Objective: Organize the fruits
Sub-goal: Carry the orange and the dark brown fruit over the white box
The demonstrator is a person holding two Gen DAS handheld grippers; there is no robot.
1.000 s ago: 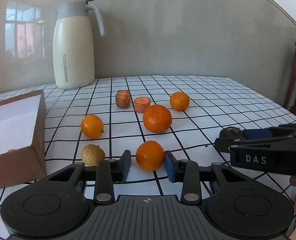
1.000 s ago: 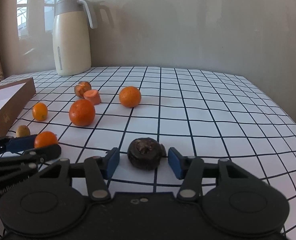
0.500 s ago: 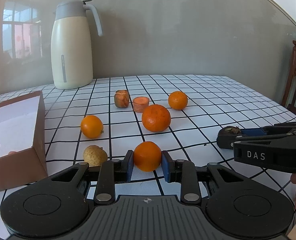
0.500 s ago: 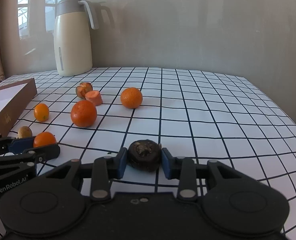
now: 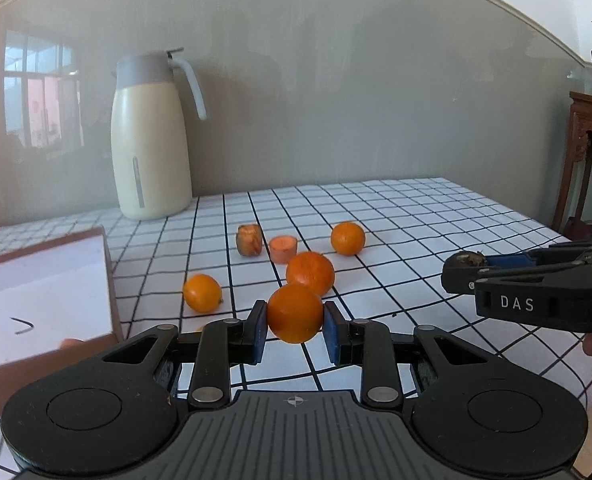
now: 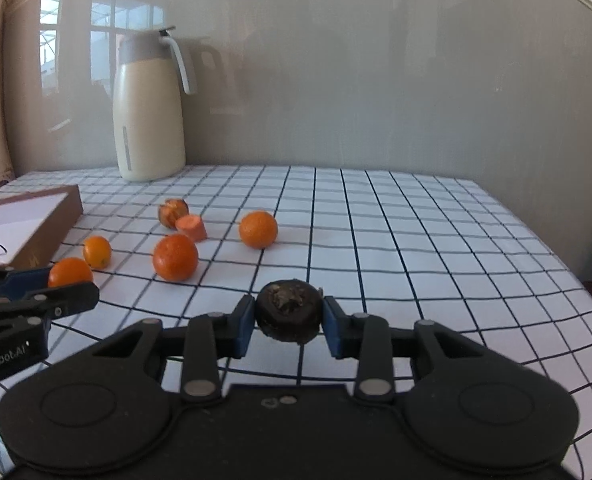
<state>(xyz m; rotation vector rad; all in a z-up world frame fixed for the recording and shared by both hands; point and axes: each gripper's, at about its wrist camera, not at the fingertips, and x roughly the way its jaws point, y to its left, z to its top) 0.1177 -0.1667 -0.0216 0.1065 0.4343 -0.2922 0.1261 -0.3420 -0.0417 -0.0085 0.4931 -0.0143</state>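
Note:
My left gripper (image 5: 294, 330) is shut on a small orange (image 5: 294, 313) and holds it above the checked tablecloth (image 5: 415, 232). My right gripper (image 6: 288, 326) is shut on a dark brown wrinkled fruit (image 6: 289, 311), also lifted; it shows at the right of the left wrist view (image 5: 465, 258). On the cloth lie a big orange (image 5: 310, 273), a small orange (image 5: 202, 293), another orange (image 5: 347, 238), a carrot piece (image 5: 283, 249) and a brownish chunk (image 5: 249, 239). The held orange shows in the right wrist view (image 6: 70, 272).
A brown cardboard box (image 5: 36, 288) with a white inside lies at the left. A cream thermos jug (image 5: 150, 136) stands at the back by the grey wall. A wooden stand (image 5: 587, 160) is beyond the table's right edge.
Both grippers closed on their fruit, the left on the orange and the right on the dark fruit, and both have lifted off the cloth. The yellowish fruit by the left gripper is now hidden.

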